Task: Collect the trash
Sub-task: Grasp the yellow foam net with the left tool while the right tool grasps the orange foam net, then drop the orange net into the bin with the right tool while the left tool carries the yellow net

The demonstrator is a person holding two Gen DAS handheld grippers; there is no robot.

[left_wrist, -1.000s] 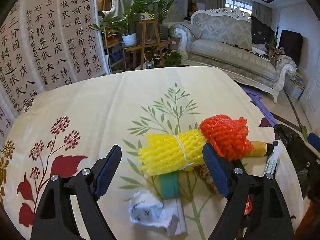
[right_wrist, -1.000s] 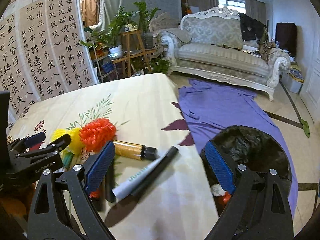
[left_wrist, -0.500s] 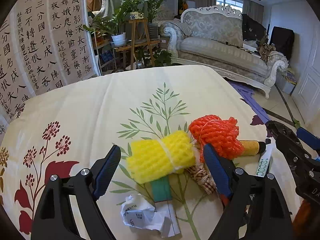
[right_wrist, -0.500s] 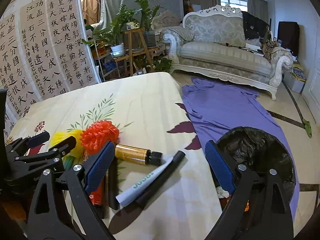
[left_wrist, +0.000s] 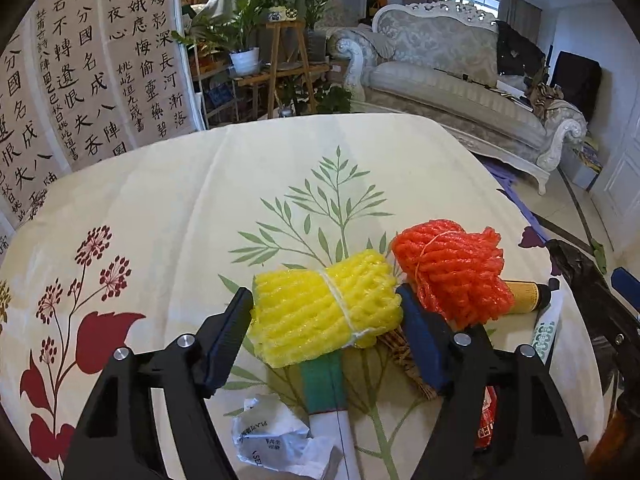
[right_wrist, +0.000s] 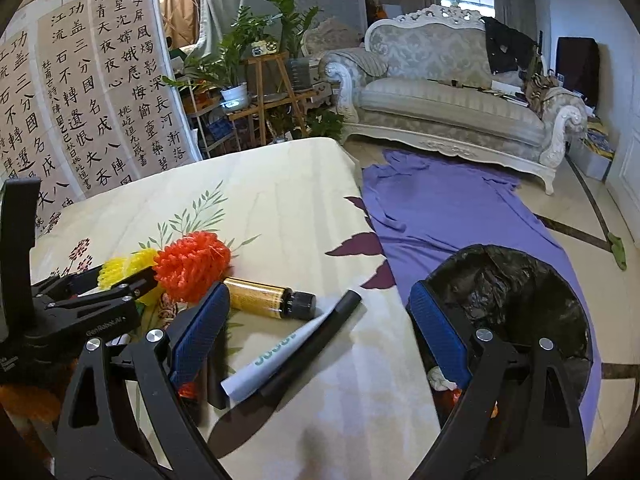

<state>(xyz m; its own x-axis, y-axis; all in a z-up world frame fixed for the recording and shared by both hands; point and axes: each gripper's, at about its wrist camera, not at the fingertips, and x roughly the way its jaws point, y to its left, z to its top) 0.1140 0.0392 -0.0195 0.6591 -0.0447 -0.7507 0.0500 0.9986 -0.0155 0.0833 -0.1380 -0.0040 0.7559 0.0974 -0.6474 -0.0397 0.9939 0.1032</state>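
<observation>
A yellow foam net bundle [left_wrist: 326,310] lies on the floral tablecloth [left_wrist: 180,216]. My left gripper [left_wrist: 326,328] has its jaws on both sides of it, touching or nearly touching. An orange foam net [left_wrist: 454,272] sits just right of it, also in the right wrist view [right_wrist: 192,266]. Near it lie a gold bottle [right_wrist: 268,298], a rolled paper [right_wrist: 272,360] and a black tube [right_wrist: 316,338]. My right gripper [right_wrist: 316,332] is open and empty above these. A black-lined trash bin [right_wrist: 516,292] stands on the floor right of the table.
Crumpled paper [left_wrist: 276,440], a green-and-white strip [left_wrist: 326,384] and a straw knot [left_wrist: 404,354] lie under my left gripper. A purple cloth [right_wrist: 448,208] covers the floor. A sofa [right_wrist: 452,92] and plant stand [right_wrist: 264,92] are behind.
My left gripper has moved forward and narrowed around the yellow net. My right gripper has shifted slightly forward over the table edge and stays open.
</observation>
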